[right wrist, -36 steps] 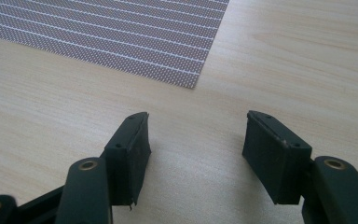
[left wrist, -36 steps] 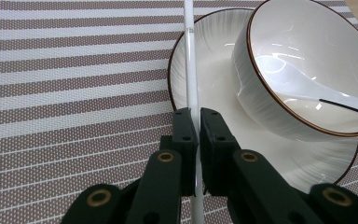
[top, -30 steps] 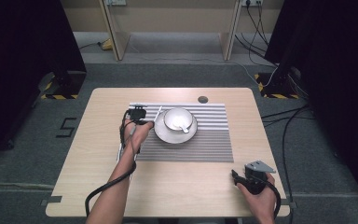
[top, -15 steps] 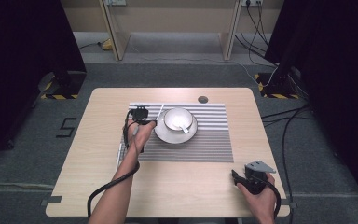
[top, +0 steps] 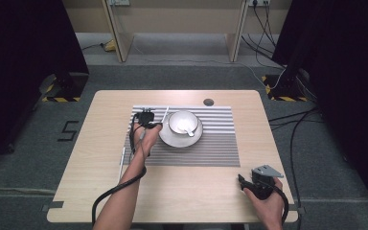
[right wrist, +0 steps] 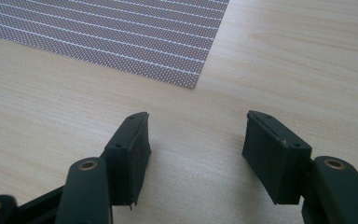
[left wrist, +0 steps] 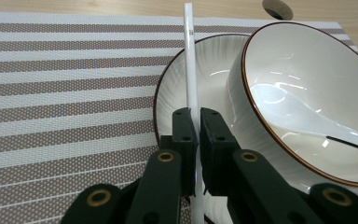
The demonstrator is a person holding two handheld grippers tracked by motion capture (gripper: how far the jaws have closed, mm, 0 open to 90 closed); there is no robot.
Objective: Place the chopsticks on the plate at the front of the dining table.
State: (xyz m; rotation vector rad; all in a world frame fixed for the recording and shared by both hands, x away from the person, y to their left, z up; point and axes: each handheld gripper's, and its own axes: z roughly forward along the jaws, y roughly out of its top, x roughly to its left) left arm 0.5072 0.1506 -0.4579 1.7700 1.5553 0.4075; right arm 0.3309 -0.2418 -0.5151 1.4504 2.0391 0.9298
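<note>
- My left gripper [left wrist: 195,140] has its jaws pinched tight on a thin white chopstick [left wrist: 189,56], low in the left gripper view; the stick runs straight up the frame between the pads and past the saucer's rim.
- I grip it near one end, so the long free part points ahead, which should let me lay it flat beside the dishes.
- In the high view the chopstick [top: 164,115] sits just left of centre, on the striped placemat [top: 211,153], close to the saucer [top: 172,140].
- The bowl [left wrist: 307,93] stands on that saucer, with a white spoon [left wrist: 284,112] resting inside, so the setting looks nearly laid.
- A second white stick [top: 122,160] lies at the placemat's left edge; I judge it to be the partner.
- My right gripper [right wrist: 196,154] rests at the lower right of the worktop [top: 100,120], jaws wide apart and empty, clear of the work.
</note>
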